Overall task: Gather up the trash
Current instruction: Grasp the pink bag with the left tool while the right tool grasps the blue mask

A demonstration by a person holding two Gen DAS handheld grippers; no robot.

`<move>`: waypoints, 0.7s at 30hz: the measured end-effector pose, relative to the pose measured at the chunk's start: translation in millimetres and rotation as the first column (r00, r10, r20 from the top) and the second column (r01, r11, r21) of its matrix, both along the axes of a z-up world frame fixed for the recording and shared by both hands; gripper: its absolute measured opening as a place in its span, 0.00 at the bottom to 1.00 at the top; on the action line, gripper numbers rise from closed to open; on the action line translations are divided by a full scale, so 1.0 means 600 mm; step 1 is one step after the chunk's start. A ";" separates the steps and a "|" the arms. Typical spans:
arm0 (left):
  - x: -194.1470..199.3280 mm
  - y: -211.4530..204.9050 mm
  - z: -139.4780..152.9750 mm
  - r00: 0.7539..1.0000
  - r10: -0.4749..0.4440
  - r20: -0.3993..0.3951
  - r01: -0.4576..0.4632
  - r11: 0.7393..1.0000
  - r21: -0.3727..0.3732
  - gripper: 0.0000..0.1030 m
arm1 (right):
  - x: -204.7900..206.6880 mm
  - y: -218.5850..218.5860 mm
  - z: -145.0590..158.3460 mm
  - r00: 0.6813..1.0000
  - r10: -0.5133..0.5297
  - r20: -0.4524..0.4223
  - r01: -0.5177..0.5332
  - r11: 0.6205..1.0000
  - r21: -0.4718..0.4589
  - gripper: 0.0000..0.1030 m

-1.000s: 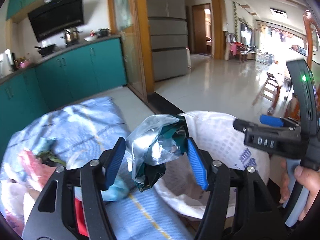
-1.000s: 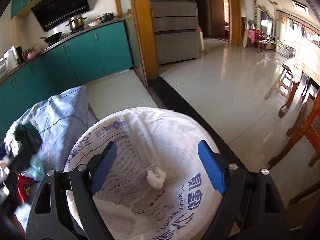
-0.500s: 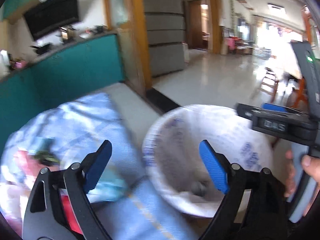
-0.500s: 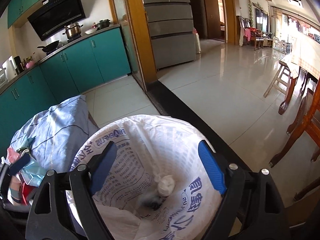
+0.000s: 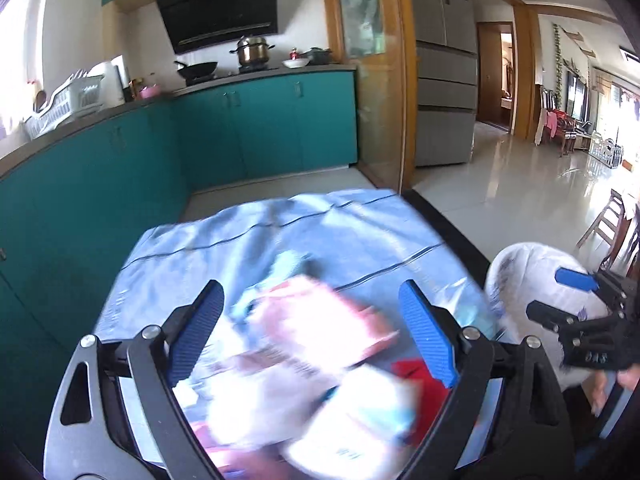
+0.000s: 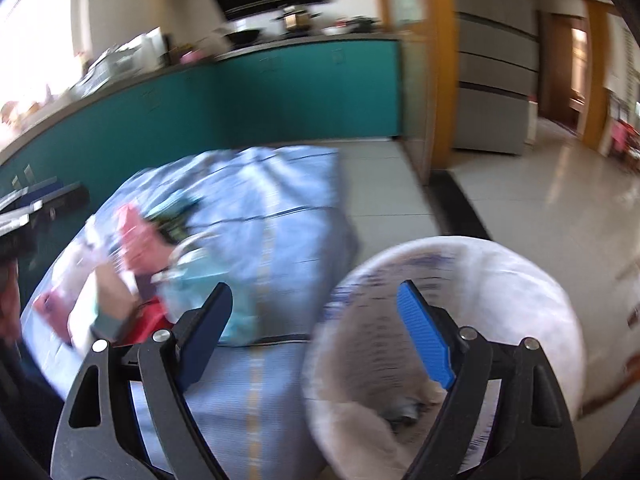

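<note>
Teal cabinets (image 5: 260, 128) are bounding the scene at left, beside the blue cloth (image 5: 340, 236) covering a table. Blurred wrappers (image 5: 320, 332) are lying heaped on it, under the left gripper (image 5: 312, 336), whose jaws are standing wide and empty. Rightward, the right gripper (image 6: 316, 332), likewise spread and empty, is straddling the cloth's edge and the white bag-lined bin (image 6: 520, 280). Beyond, bare tiled floor (image 6: 540, 208) is lying open.
</note>
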State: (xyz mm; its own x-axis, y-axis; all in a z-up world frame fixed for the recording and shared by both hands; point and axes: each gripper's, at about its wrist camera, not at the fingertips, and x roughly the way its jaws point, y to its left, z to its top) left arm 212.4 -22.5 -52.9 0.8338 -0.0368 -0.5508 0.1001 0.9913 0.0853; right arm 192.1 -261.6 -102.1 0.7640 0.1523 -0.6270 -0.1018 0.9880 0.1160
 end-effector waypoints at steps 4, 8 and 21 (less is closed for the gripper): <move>-0.064 0.105 -0.028 0.998 0.033 -0.054 -0.039 0.993 -0.112 0.88 | 0.015 0.056 0.001 0.998 0.066 -0.005 -0.066 0.997 -0.027 0.80; -0.098 0.146 -0.079 0.984 -0.003 -0.181 -0.038 0.974 -0.225 0.89 | 0.022 0.087 0.003 0.996 0.092 0.003 -0.092 0.995 -0.025 0.80; -0.054 0.144 -0.168 0.937 0.076 -0.341 -0.103 0.993 -0.061 0.65 | 0.052 0.118 -0.027 0.991 0.111 -0.068 -0.114 0.993 -0.035 0.81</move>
